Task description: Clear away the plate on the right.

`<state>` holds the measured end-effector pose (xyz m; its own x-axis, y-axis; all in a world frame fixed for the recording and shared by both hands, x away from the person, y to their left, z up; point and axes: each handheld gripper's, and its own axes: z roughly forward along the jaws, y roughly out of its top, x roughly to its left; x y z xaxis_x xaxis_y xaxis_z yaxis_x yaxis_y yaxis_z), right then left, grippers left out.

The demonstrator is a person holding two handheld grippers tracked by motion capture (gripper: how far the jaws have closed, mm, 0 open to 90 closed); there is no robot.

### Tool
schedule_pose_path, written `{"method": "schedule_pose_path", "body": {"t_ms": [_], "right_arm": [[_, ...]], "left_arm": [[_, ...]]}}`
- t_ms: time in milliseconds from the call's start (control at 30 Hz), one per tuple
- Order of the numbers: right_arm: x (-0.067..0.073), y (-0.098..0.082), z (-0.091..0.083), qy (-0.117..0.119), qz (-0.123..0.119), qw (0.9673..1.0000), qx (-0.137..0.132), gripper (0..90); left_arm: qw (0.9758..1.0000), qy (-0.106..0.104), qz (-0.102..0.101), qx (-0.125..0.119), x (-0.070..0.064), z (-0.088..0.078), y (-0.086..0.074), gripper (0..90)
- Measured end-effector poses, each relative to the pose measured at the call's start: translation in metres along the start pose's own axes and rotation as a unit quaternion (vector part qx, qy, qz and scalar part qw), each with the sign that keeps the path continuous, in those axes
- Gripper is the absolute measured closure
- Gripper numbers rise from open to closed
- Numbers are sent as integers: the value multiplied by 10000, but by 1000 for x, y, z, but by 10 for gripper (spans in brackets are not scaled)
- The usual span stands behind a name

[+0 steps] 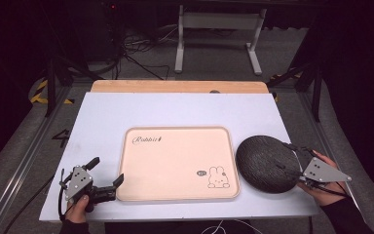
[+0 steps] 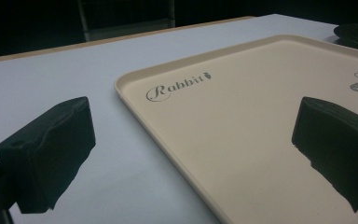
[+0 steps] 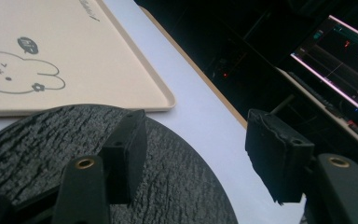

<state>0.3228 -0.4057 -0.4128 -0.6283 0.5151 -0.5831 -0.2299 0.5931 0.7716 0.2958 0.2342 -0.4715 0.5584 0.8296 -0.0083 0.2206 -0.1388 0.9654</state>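
Covering most of the work surface, a white table top point(image 1: 175, 109) carried every item inspected. A beige tray point(image 1: 175, 165) lay flat at its centre, printed with the word "Rabbit" at one corner and a rabbit drawing point(image 1: 217, 177) at the opposite one. A round black textured plate point(image 1: 265, 163) sat just beside the tray's right edge. The right gripper point(image 1: 297, 158) was at the plate's right rim, jaws wide apart, one over the plate surface and the other beyond its edge, grasping nothing. The left gripper point(image 1: 106, 173) rested near the tray's front left corner, jaws wide apart either side of the tray's rim, holding nothing.
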Motion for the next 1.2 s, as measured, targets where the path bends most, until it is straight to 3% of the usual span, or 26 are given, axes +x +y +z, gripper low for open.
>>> {"method": "schedule_pose_path", "body": {"t_ms": [167,400,567,733,900,1200], "right_arm": [[4,0,-2,48,-361,9993,78,405],[7,-2,-10,48,-530,9985,91,432],[10,-3,-19,-25,-905,9953,329,452],[14,-2,-29,-48,-1346,9897,482,442],[14,-5,-35,-51,-1557,9863,540,455],[23,-5,-36,125,-1736,9838,435,464]], "left_arm": [[10000,-1,-17,-39,0,0,0,3],[10000,-25,-34,-25,1,0,0,3],[10000,-40,-33,-16,1,0,0,3],[10000,-45,-8,-13,0,0,0,3],[10000,-67,-41,7,1,0,0,3],[9999,-85,-54,20,1,0,0,3]]}}
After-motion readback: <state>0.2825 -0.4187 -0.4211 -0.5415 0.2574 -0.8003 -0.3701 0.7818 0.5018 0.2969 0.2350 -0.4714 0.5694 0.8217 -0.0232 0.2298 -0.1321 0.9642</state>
